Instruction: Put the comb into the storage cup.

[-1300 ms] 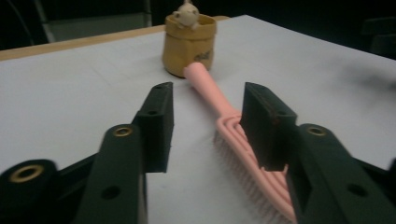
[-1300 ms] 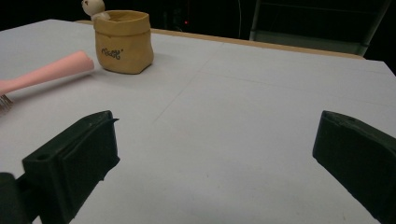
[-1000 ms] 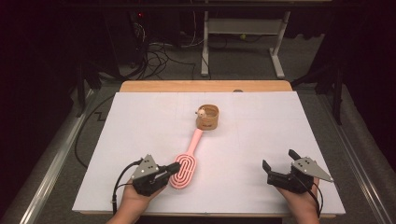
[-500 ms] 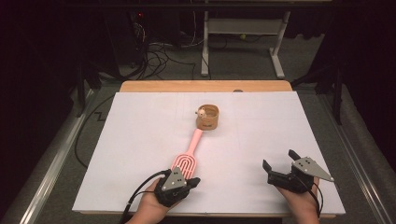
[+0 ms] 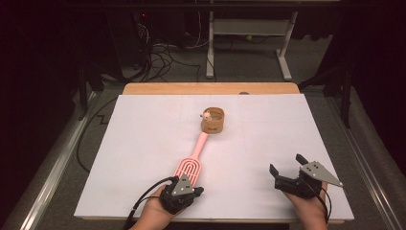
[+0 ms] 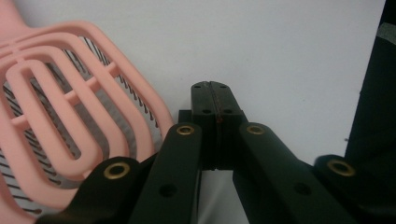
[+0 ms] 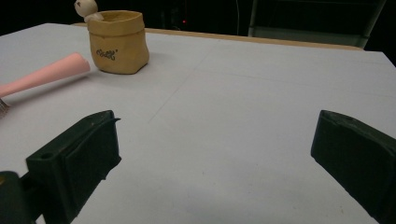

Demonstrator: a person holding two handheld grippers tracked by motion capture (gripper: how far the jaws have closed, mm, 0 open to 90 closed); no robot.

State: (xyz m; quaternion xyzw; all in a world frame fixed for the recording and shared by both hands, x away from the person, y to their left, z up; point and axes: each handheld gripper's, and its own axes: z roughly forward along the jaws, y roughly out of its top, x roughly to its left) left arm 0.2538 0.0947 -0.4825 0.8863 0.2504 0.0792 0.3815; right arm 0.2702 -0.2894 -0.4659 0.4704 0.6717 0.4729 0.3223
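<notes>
Left gripper (image 5: 191,191) sits at the near edge of the white tabletop (image 5: 143,143), a bit left of centre, at the near end of the pink hairbrush (image 5: 190,163). Its fingers (image 6: 205,100) are pressed together with nothing between them; in the left gripper view the closed tips rest just beside the rim of the vented brush head (image 6: 70,116), over bare tabletop, not around it. Whether the gripper body touches the brush head, I cannot tell from the high view. A black cable loops from this gripper off to the left. The hairbrush lies flat, head near, handle (image 7: 46,72) running away and slightly right toward a small tan pot (image 5: 213,120) shaped like a sack; handle tip ends just beside the pot, contact unclear. The pot stands upright near tabletop centre, a little toward the far side, with a small pale figure (image 7: 86,8) perched on its left rim and dark lettering on its side. Right gripper (image 5: 287,168) is held at near right, well apart from brush and pot, fingers (image 7: 79,154) spread wide with nothing between them, pointing across the tabletop toward the pot. A wooden strip (image 5: 210,88) shows along the far edge of the tabletop.
</notes>
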